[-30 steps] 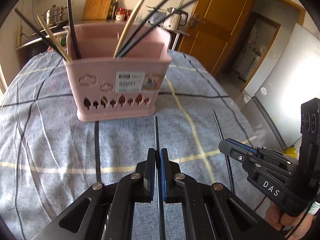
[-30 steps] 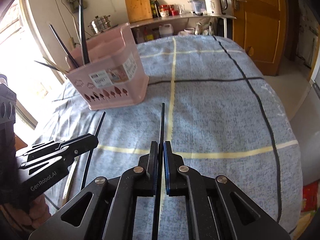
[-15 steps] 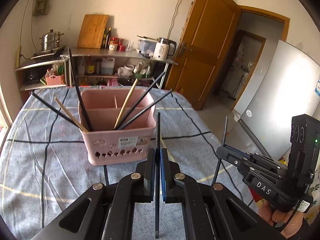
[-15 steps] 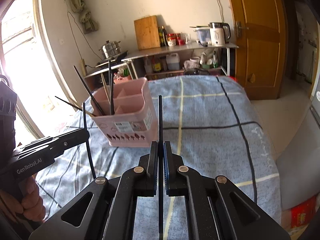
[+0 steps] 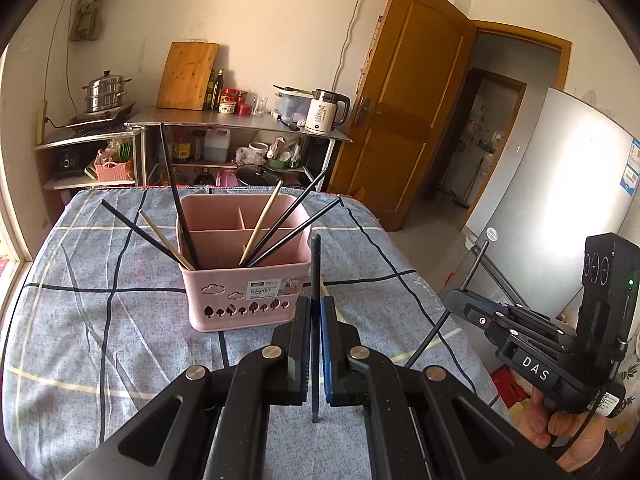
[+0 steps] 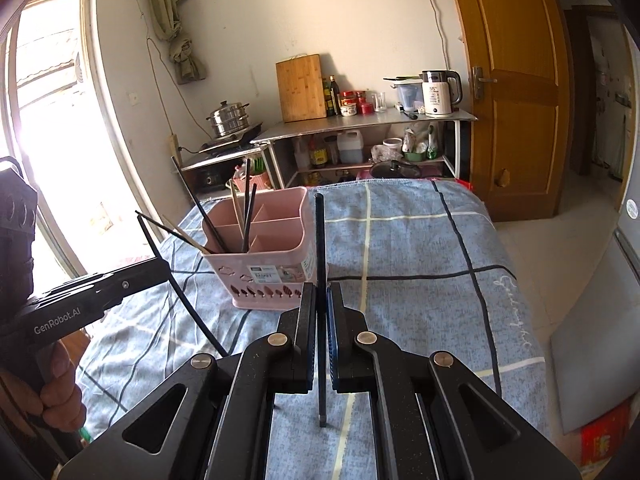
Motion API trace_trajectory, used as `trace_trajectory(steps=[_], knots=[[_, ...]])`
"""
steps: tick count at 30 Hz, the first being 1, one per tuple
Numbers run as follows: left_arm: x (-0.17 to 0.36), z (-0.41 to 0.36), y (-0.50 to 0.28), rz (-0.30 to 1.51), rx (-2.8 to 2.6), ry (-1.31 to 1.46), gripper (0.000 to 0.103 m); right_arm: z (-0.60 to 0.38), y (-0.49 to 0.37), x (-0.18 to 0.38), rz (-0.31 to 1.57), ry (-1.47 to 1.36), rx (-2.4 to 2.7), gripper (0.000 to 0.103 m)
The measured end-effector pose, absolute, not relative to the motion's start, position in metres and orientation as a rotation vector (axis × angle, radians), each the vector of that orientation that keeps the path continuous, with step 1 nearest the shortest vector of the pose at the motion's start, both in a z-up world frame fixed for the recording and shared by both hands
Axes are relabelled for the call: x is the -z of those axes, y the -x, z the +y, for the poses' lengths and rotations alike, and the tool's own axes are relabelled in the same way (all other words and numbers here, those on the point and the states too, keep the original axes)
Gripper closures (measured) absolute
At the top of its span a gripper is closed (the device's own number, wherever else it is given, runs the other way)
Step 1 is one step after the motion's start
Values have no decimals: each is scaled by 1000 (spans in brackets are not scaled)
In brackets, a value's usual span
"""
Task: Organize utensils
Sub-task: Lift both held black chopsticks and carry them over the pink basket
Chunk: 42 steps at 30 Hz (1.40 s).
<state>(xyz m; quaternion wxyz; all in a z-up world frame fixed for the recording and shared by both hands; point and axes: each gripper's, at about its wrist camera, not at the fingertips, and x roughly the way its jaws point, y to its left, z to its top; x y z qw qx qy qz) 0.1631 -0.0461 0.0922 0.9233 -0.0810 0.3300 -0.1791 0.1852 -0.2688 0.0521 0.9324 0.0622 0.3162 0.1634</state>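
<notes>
A pink utensil basket [image 5: 246, 280] with dividers stands on the blue checked tablecloth [image 5: 80, 320]; it also shows in the right wrist view [image 6: 264, 264]. Several black and wooden chopsticks lean in it. My left gripper [image 5: 315, 308] is shut on a black chopstick [image 5: 316, 264], held upright in front of the basket's right side. My right gripper [image 6: 321, 292] is shut on another black chopstick [image 6: 319, 232], also upright. Each gripper appears in the other's view: the right one [image 5: 460, 300] and the left one [image 6: 160, 270], both raised above the table.
A steel shelf [image 5: 240, 120] with a kettle, cutting board, jars and a steamer pot stands behind the table. A wooden door [image 5: 404, 112] is at the right, a window [image 6: 48, 120] at the left. A fridge [image 5: 560, 200] stands beside the table's right edge.
Both grippers have lifted their chopsticks off the tablecloth and risen; the basket now appears lower and farther, seen from above. Both chopsticks point upward.
</notes>
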Motion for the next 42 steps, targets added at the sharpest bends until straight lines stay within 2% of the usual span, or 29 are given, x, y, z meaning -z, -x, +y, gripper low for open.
trace_trajectory(steps=[16, 29, 42], knots=[[-107, -36, -139, 674, 376, 156, 99, -265, -163, -68, 610, -101, -357, 98], [-157, 4, -155, 595, 333, 152, 99, -226, -182, -106, 523, -78, -436, 98], [-206, 35, -202, 541, 272, 156, 99, -190, -228, -146, 453, -85, -478, 98]])
